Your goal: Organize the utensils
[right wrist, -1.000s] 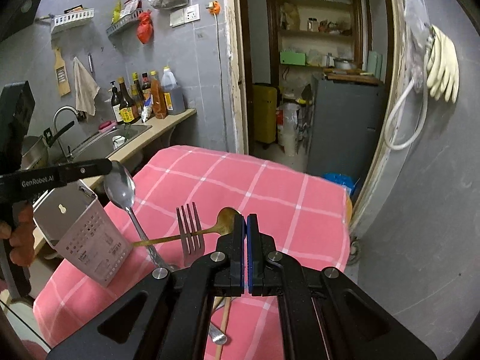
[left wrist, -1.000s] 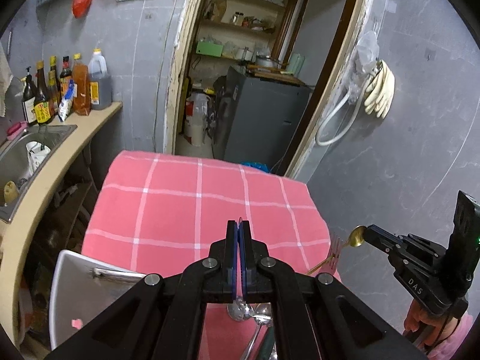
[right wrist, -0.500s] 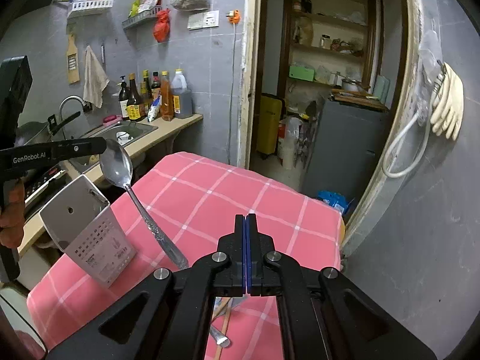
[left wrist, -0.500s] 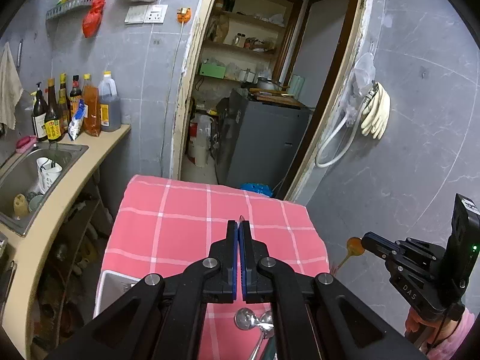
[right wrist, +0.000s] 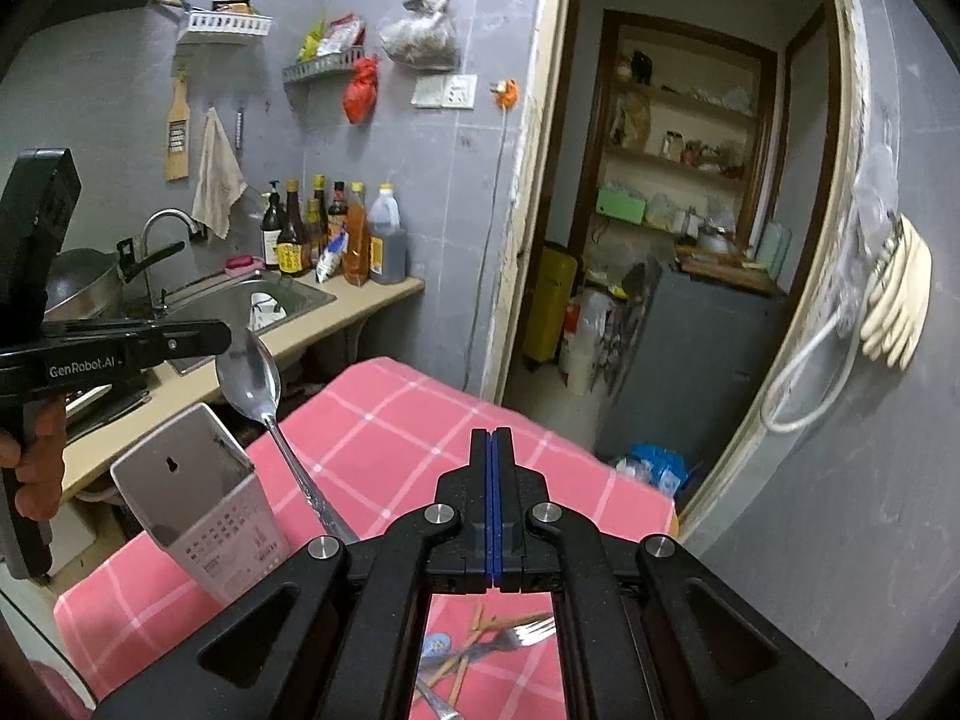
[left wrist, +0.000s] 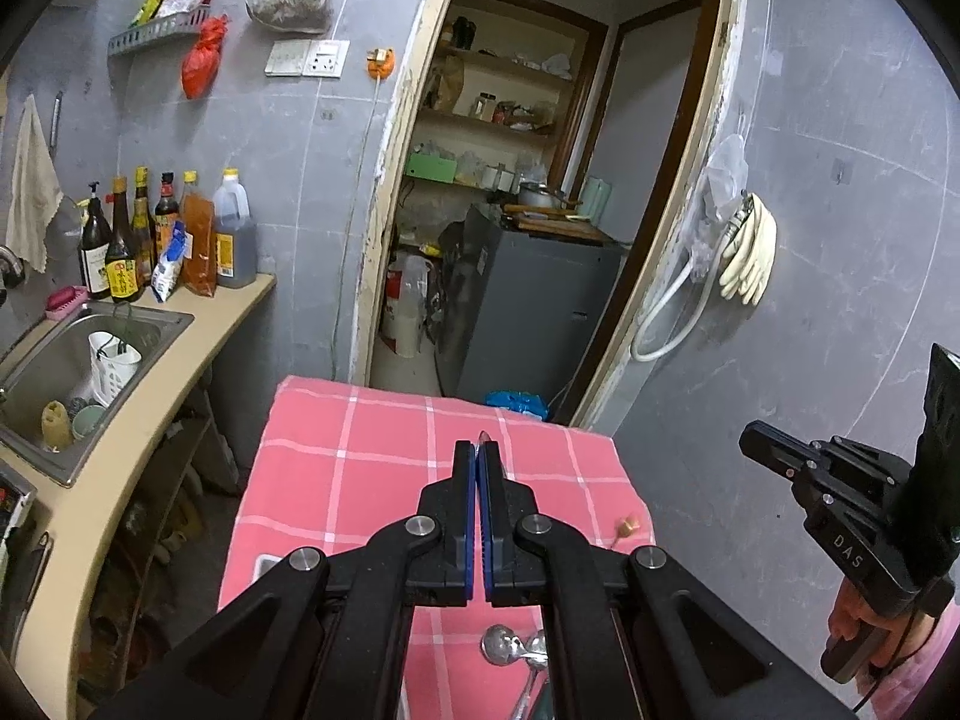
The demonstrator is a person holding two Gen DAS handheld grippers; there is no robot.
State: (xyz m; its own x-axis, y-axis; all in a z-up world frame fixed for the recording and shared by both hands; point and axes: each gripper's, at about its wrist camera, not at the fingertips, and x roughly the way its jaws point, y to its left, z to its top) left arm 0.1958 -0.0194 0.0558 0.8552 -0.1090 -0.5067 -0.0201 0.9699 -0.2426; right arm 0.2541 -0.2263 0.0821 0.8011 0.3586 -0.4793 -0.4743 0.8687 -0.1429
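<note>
Spoon [right wrist: 247,369]: up in the air beside the holder's open top, bowl uppermost, handle slanting down and to the right. Handle's end is hidden behind the right tool.
Left tool [left wrist: 480,462]: clenched. A thin sliver pokes out between its pads, and the right view shows the spoon's bowl right at its tip, so prob. pinched by the bowl's edge. That leaves the handle free to go in first.
Right tool [right wrist: 492,450]: clenched, pads flush, nothing seen between them. It hangs over the loose pile, prob. lined up for the next pick.
Holder [right wrist: 198,516]: white perforated box on the left part of the surface [left wrist: 372,468] (pink check cloth). Its mouth faces up, toward the spoon, and no utensil is visible inside.
Pile: fork [right wrist: 528,630] plus chopsticks [right wrist: 465,654] crossed on the cloth under the right tool, not yet sorted.
Step (judgement): early. Spoon needs swinging nearer upright, then lowering handle-first into the holder.
Risk: the bowl-edge grip is thin, so the spoon could pivot or slip.
</note>
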